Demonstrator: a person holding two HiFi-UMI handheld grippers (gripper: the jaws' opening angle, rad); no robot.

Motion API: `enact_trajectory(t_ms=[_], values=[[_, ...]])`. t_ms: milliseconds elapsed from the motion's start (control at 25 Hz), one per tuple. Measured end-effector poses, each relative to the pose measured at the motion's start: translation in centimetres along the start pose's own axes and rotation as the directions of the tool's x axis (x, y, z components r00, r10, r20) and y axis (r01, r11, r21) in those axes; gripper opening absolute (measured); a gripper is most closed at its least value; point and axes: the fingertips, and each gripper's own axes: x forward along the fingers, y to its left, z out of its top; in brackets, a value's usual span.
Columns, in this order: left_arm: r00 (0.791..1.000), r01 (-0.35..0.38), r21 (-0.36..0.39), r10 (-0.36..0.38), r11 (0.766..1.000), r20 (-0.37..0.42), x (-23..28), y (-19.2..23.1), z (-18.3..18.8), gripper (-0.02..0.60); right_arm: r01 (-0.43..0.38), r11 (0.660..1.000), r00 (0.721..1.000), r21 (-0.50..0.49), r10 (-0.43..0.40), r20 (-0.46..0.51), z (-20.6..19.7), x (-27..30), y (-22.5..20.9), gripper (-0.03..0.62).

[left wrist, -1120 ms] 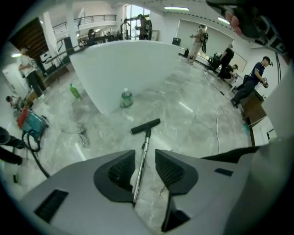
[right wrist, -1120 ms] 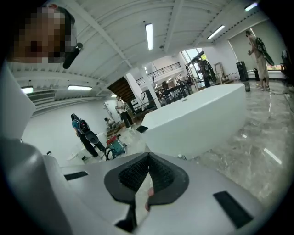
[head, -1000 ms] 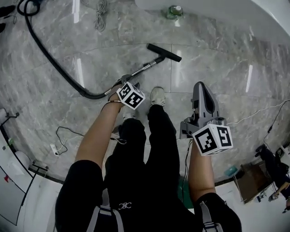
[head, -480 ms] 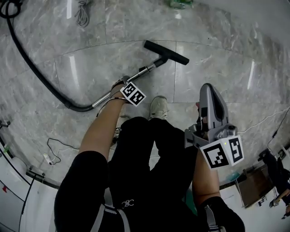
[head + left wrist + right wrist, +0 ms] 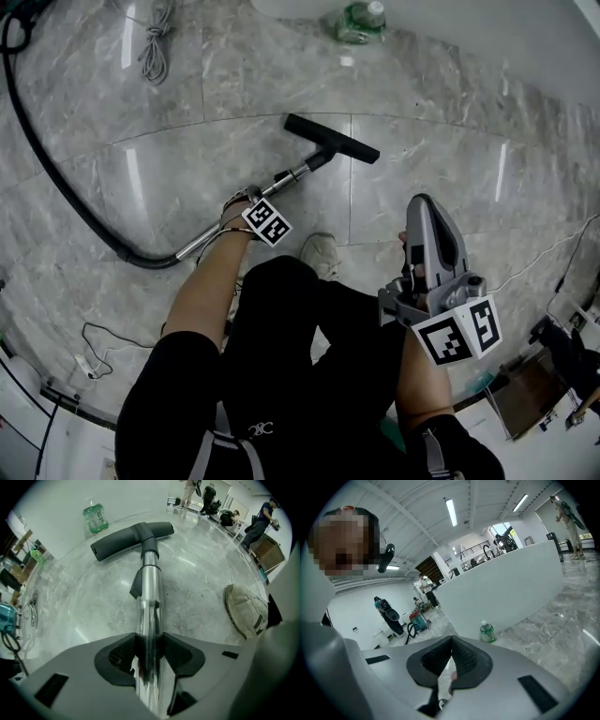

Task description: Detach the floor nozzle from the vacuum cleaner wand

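Note:
A black floor nozzle (image 5: 331,138) (image 5: 132,536) lies flat on the marble floor, joined to a chrome wand (image 5: 295,174) (image 5: 150,588). The wand runs back to a black hose (image 5: 66,202). My left gripper (image 5: 246,208) (image 5: 150,641) points straight down and is shut on the wand, well back from the nozzle, with the tube pinched between its pads. At the right my right gripper (image 5: 422,204) (image 5: 451,646) hangs above the floor, shut and empty, pointing toward a white counter.
A green water bottle (image 5: 356,23) (image 5: 95,517) (image 5: 487,632) stands by the white counter wall. My shoe (image 5: 322,253) (image 5: 246,611) rests just right of the wand. A coiled cable (image 5: 155,37) lies at the far left. People and gear stand in the background.
Both grippers have sunk toward the floor. The left one has kept its hold on the wand, whose held end came down with it. The right one stays shut.

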Motion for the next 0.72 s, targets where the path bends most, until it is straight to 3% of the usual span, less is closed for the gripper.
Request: enact_trajectory(t_ms=[320,600,720], values=[[0.992,0.109,-0.020,-0.108,0.994,0.060,-2.5,0.0,0.2,0.176,0.010,0.998,0.999,0.062,-0.007,-0.049,-1.1,0.9,0.3,0.014],[0.959,0.128,0.042,-0.134,0.991,0.249,-18.0,-1.7,1.8,0.176,0.095,0.985,0.980,0.143,-0.068,-0.187,-4.8,-3.6,1.8,0.014],[0.934,0.140,0.081,-0.158,0.987,0.319,-25.6,-2.4,2.9,0.176,0.079,0.984,0.968,0.161,-0.037,-0.247,-5.5,-6.2,4.0,0.017]])
